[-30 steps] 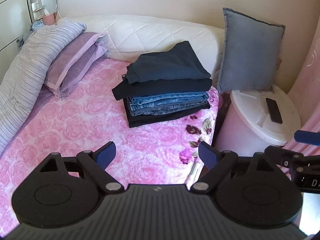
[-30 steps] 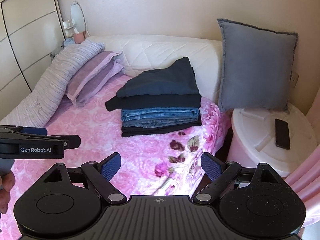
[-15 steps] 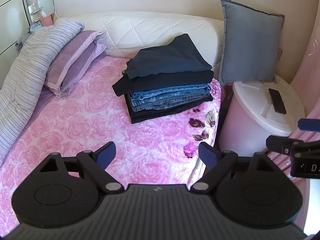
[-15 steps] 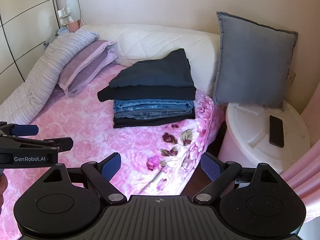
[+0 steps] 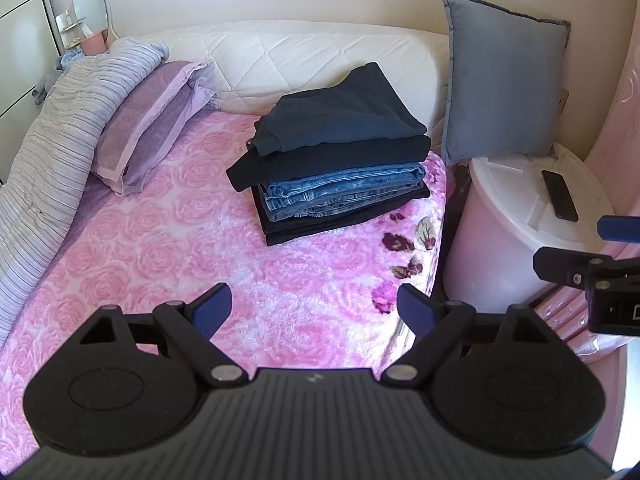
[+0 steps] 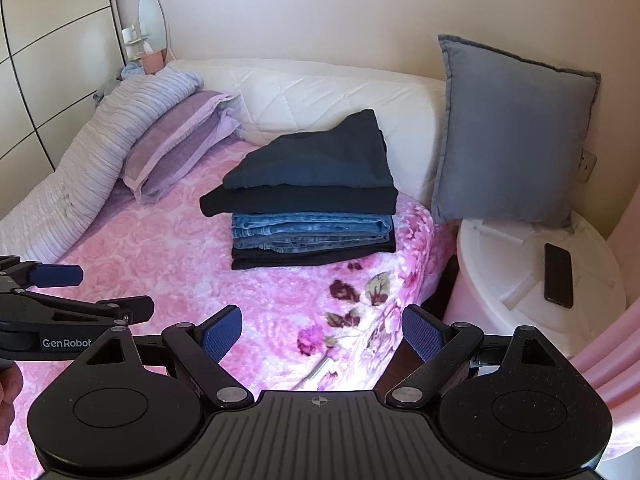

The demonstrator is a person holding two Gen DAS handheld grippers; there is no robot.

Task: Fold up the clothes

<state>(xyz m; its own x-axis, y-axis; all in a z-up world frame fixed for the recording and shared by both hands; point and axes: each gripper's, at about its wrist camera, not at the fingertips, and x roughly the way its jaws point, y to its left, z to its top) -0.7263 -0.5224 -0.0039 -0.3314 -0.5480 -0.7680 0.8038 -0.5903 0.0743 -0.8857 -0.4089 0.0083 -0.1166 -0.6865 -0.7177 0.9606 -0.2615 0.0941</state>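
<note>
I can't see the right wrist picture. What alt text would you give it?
A stack of folded clothes sits on a pink floral bed, seen past the open, empty right gripper. The left gripper shows at the left edge; a grey cushion and a phone on a white bin are at right.

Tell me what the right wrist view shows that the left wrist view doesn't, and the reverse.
Only the right wrist view shows the wall socket beside the grey cushion, the person's hand at the left edge, and the left gripper's GenRobot label.

Only the left wrist view shows the right gripper from the side, open, near the white bin.

Both show the stack of folded clothes on the pink blanket, the phone on the bin, and empty, open grippers.
</note>
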